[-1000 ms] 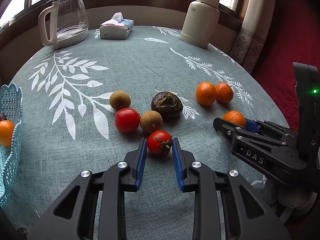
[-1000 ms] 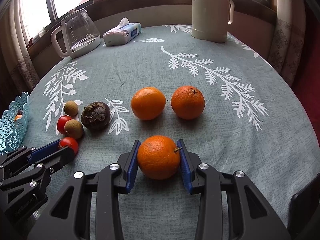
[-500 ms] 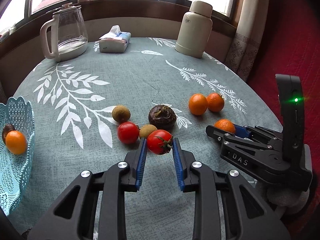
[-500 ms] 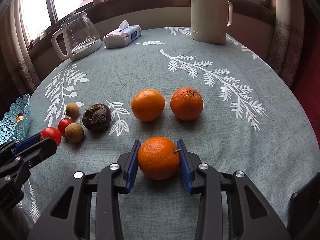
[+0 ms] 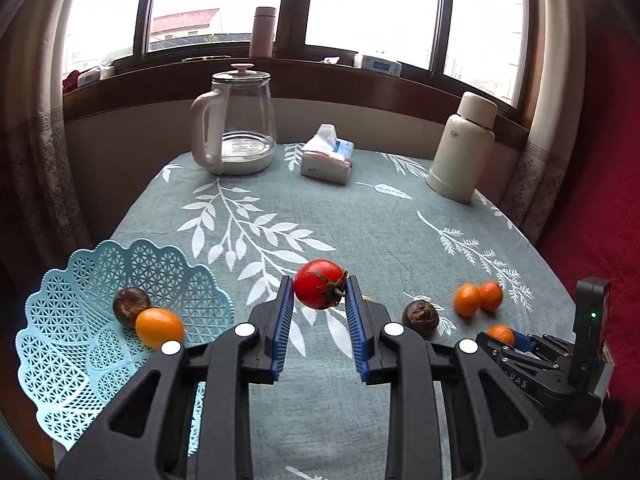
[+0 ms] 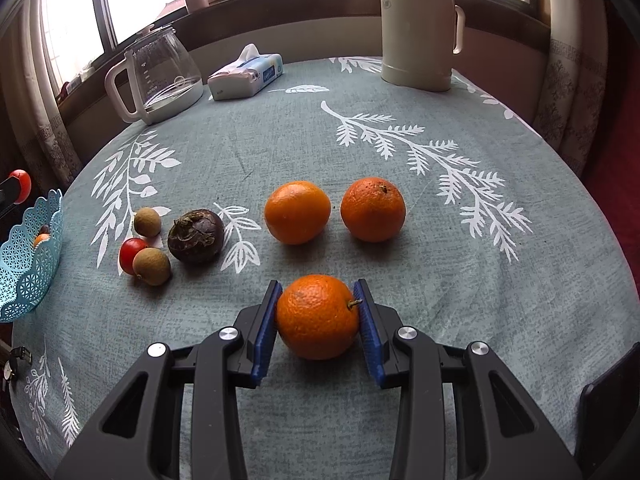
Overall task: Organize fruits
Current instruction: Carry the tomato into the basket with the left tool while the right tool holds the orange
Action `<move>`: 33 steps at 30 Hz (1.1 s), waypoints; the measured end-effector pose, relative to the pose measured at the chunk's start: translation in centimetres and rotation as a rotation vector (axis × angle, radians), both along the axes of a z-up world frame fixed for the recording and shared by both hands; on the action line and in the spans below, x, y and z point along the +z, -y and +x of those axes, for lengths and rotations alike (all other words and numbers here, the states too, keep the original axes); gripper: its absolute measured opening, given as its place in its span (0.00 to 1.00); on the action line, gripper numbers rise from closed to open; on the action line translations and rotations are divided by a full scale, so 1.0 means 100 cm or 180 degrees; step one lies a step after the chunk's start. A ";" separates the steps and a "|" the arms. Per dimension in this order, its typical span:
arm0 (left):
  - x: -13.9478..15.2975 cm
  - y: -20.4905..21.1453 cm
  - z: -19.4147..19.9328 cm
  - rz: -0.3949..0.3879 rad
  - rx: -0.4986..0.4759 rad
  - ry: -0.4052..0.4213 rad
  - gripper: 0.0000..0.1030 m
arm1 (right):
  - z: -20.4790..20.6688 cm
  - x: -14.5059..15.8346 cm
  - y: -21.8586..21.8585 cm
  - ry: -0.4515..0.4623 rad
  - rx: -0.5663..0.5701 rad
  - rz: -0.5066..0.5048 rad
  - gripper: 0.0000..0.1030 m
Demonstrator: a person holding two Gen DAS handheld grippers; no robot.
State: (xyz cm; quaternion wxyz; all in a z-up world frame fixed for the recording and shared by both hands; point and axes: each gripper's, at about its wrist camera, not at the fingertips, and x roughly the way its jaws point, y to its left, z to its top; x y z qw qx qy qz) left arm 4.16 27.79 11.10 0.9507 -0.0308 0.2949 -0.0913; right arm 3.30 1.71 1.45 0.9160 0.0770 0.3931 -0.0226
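The left wrist view looks from well above the round table with the grey-green leaf-print cloth (image 5: 360, 216), facing the windows, a pale blue lattice plastic basket (image 5: 80, 320) low on its left. The right wrist view sits low and close over that cloth (image 6: 400, 240), facing the same windows. Both show the clear glass kettle (image 5: 244, 120) (image 6: 160, 76) and the cream thermos flask (image 5: 464, 148) (image 6: 418, 24).

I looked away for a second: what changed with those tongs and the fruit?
The left tongs, already clamped on a tomato, lifted it off the table and swung toward the blue basket. The right tongs stayed put, gripping an orange on the cloth.
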 end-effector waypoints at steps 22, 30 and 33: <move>0.018 -0.077 0.001 -0.0147 0.0672 0.0135 0.26 | 0.000 0.002 0.003 0.0004 0.0002 0.0078 0.36; 0.018 -0.086 0.002 -0.0201 0.0767 0.0135 0.28 | -0.002 0.002 0.010 -0.0071 0.0014 0.0458 0.36; 0.020 -0.091 0.000 -0.0242 0.0852 0.0171 0.55 | -0.003 0.003 0.004 -0.0062 0.0056 0.0435 0.36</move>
